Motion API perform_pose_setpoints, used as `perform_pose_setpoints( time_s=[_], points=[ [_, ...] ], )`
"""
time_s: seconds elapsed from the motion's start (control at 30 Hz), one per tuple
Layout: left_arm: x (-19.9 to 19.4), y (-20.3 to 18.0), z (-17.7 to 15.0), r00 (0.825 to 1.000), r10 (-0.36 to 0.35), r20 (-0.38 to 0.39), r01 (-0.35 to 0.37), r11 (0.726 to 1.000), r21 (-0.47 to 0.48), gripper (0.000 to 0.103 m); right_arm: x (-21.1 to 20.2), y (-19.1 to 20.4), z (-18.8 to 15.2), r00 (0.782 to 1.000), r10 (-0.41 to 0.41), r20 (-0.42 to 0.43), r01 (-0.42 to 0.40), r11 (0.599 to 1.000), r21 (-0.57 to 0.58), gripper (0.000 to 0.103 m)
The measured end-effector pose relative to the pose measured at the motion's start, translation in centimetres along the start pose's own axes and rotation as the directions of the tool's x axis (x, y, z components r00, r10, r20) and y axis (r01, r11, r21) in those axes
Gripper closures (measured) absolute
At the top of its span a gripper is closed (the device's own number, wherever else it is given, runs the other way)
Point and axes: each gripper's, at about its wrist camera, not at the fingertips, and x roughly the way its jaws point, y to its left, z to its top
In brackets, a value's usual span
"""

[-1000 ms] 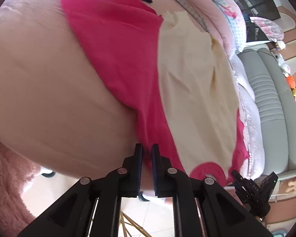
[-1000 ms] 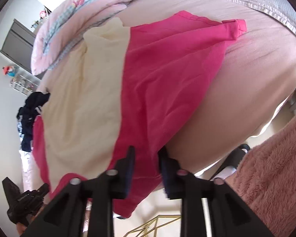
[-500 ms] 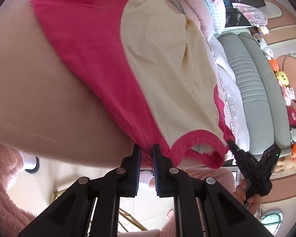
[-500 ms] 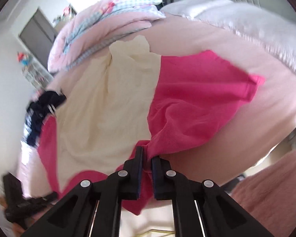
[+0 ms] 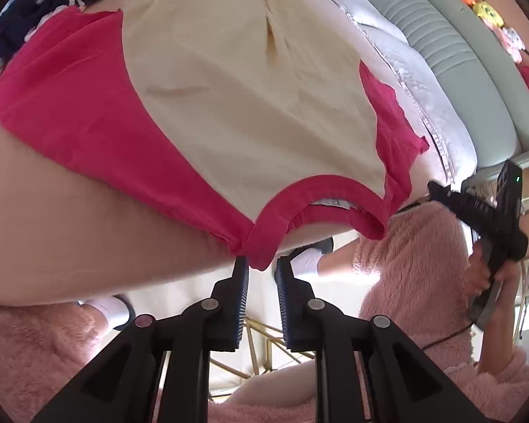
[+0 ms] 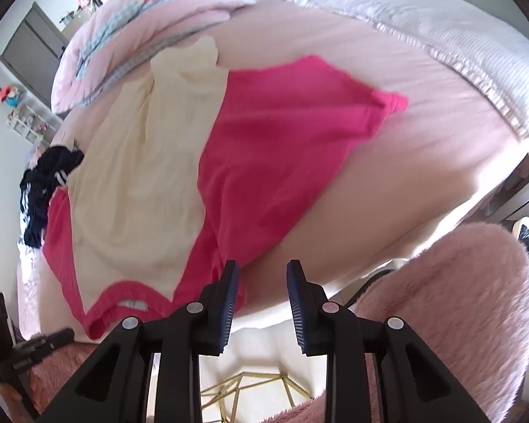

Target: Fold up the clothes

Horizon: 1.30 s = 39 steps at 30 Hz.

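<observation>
Shirt (image 5: 88,112) just beyond hand-held gripper (image 5: 261,275)

Left gripper (image 5: 261,275) jaws just opening, right gripper (image 6: 262,276) likewise, both angled down

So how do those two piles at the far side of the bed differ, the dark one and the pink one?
The dark navy clothes lie crumpled in a loose heap; the pink bedding is folded in a neat stack. The navy clothes carry white stripes; the pink bedding shows blue checks. Both rest on the bed, beyond the pink-and-cream shirt.
</observation>
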Motion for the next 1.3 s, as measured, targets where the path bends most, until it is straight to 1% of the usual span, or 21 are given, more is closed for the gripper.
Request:
perform_pose_setpoints(
  time_s=[0.03, 0.1, 0.13, 0.17, 0.2, 0.23, 0.27, 0.3, 0.33, 0.43, 0.5, 0.6, 0.67, 0.77, 0.9, 0.93, 0.97, 1.03, 1.1, 1.2, 1.3],
  points=[
    [-0.3, 0.2, 0.7, 1.000, 0.005, 0.009, -0.005, 1.000, 0.006, 0.077, -0.3, 0.3, 0.9, 1.000, 0.012, 0.012, -0.012, 1.000, -0.001, 0.076],
    [-0.2, 0.7, 2.2, 1.000, 0.004, 0.029, -0.005, 1.000, 0.015, 0.068, -0.6, 1.0, 4.1, 0.998, 0.057, 0.037, -0.056, 0.998, -0.032, 0.076],
    [0.0, 0.9, 4.1, 0.999, 0.019, 0.041, -0.020, 0.999, 0.025, 0.067, -1.2, 0.2, 5.5, 0.996, 0.074, 0.056, -0.071, 0.996, -0.053, 0.075],
    [0.1, 1.0, 6.3, 0.997, 0.039, 0.061, -0.041, 0.998, 0.040, 0.067, -0.9, 0.8, 7.7, 0.994, 0.080, 0.078, -0.074, 0.995, -0.071, 0.068],
    [0.5, 1.1, 8.7, 0.995, 0.063, 0.082, -0.068, 0.996, 0.055, 0.067, 0.1, 1.7, 10.4, 0.993, 0.081, 0.089, -0.073, 0.993, -0.089, 0.055],
    [1.1, 1.2, 11.3, 0.991, 0.089, 0.104, -0.097, 0.993, 0.072, 0.067, 1.1, 2.7, 13.0, 0.992, 0.083, 0.099, -0.072, 0.992, -0.108, 0.052],
    [1.6, 1.4, 13.9, 0.986, 0.110, 0.125, -0.121, 0.989, 0.084, 0.067, 2.2, 3.6, 15.7, 0.990, 0.085, 0.109, -0.071, 0.990, -0.125, 0.052],
    [2.1, 1.9, 16.7, 0.981, 0.130, 0.142, -0.143, 0.986, 0.083, 0.067, 3.7, 4.4, 18.3, 0.991, 0.091, 0.099, -0.078, 0.989, -0.126, 0.052],
    [2.7, 2.6, 19.6, 0.979, 0.143, 0.146, -0.153, 0.986, 0.060, 0.067, 5.3, 5.2, 20.8, 0.991, 0.096, 0.089, -0.084, 0.988, -0.126, 0.052],
    [4.0, 4.7, 27.1, 0.973, 0.145, 0.182, -0.146, 0.989, -0.005, 0.067, 9.7, 7.3, 27.1, 0.996, 0.060, 0.060, -0.051, 0.988, -0.143, 0.054],
    [4.5, 5.8, 30.8, 0.961, 0.172, 0.215, -0.170, 0.985, -0.026, 0.067, 12.1, 8.3, 30.3, 0.998, 0.033, 0.049, -0.025, 0.987, -0.159, 0.063],
    [4.7, 7.7, 34.2, 0.951, 0.213, 0.223, -0.198, 0.976, -0.090, 0.067, 15.2, 9.6, 33.4, 0.999, -0.036, -0.003, 0.035, 0.979, -0.199, 0.063],
    [4.4, 8.8, 35.3, 0.951, 0.234, 0.202, -0.211, 0.969, -0.131, 0.067, 16.4, 9.8, 34.9, 0.996, -0.074, -0.046, 0.062, 0.976, -0.210, 0.063],
    [4.1, 10.2, 36.6, 0.955, 0.258, 0.145, -0.231, 0.956, -0.178, 0.067, 17.5, 10.1, 36.3, 0.988, -0.101, -0.116, 0.076, 0.977, -0.200, 0.062],
    [3.9, 10.5, 39.1, 0.952, 0.283, 0.122, -0.258, 0.948, -0.186, 0.067, 18.8, 10.5, 38.0, 0.971, -0.136, -0.198, 0.100, 0.978, -0.183, 0.061],
    [3.9, 10.7, 40.0, 0.948, 0.292, 0.124, -0.269, 0.947, -0.176, 0.066, 19.2, 10.9, 38.8, 0.969, -0.140, -0.203, 0.101, 0.976, -0.191, 0.060],
    [4.2, 10.9, 41.2, 0.945, 0.302, 0.126, -0.280, 0.945, -0.166, 0.065, 19.6, 11.2, 39.6, 0.967, -0.144, -0.208, 0.102, 0.975, -0.199, 0.055],
    [5.3, 11.4, 44.3, 0.939, 0.320, 0.124, -0.301, 0.942, -0.147, 0.060, 20.5, 11.9, 41.4, 0.966, -0.158, -0.204, 0.113, 0.970, -0.214, 0.052],
    [6.6, 12.5, 47.3, 0.939, 0.326, 0.109, -0.310, 0.940, -0.143, 0.059, 21.7, 12.3, 43.5, 0.968, -0.165, -0.189, 0.122, 0.968, -0.218, 0.046],
    [8.6, 14.1, 51.8, 0.937, 0.338, 0.087, -0.325, 0.936, -0.137, 0.059, 24.4, 12.4, 46.8, 0.969, -0.167, -0.180, 0.128, 0.969, -0.211, 0.044],
    [10.6, 15.5, 54.9, 0.937, 0.344, 0.057, -0.336, 0.935, -0.116, 0.059, 27.7, 12.2, 48.8, 0.959, -0.181, -0.217, 0.135, 0.968, -0.210, 0.043]
  ],
)
